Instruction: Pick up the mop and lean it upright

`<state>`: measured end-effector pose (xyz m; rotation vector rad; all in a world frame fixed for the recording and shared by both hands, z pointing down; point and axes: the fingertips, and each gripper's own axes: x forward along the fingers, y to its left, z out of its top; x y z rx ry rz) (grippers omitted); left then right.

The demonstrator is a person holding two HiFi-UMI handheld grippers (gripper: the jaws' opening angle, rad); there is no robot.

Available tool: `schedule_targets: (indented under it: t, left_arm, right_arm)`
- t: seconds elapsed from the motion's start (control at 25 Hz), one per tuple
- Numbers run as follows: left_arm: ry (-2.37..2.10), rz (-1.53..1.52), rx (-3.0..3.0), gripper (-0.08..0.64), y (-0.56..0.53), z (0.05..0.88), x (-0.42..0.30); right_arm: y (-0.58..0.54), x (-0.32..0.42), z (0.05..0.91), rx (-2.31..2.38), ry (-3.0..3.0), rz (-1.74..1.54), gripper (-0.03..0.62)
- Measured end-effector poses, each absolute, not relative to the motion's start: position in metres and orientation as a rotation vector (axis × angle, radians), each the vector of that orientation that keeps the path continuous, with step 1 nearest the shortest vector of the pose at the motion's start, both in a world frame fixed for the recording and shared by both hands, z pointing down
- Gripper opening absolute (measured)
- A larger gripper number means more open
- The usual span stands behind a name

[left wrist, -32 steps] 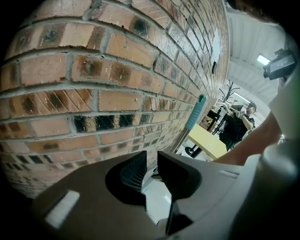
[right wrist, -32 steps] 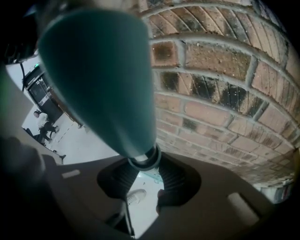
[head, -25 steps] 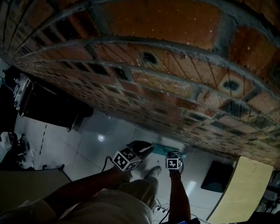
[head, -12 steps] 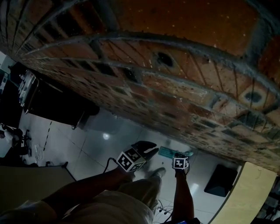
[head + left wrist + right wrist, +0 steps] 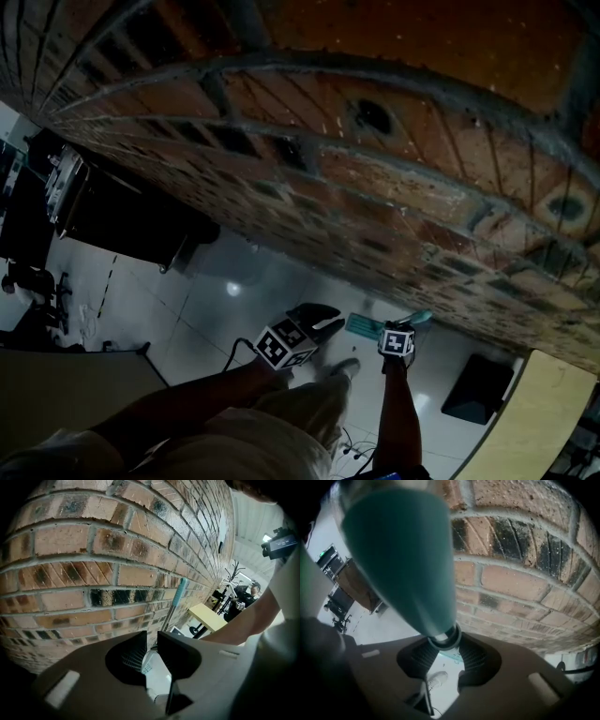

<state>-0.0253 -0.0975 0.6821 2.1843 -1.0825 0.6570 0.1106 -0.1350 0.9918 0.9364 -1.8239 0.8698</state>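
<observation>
The mop stands close to the brick wall. Its teal handle rises from a teal mop head on the pale floor. My right gripper is shut on the handle just below its thick teal grip, which fills the upper right gripper view. In the head view the right gripper sits at the foot of the wall. My left gripper hangs to the left of the mop. Its jaws stand narrowly apart with nothing between them, and in the left gripper view the teal handle shows upright against the bricks.
A dark bench stands along the wall at left. A yellow table and a dark box are at right. The person's shoe and cables lie near the mop. Another person stands far off.
The right gripper has shifted a little right and toward the wall with the handle. The handle's teal end now shows by the bricks. The left gripper has hardly moved.
</observation>
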Motion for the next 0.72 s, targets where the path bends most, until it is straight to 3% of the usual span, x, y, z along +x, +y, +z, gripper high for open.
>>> schedule_targets:
  t: [0.72]
  left_arm:
    - [-1.084,0.635,2.230,0.089,-0.105,0.664,-0.016]
  right_arm:
    - [-0.167,0.107,0.953,1.058,-1.918,0.894,0.182]
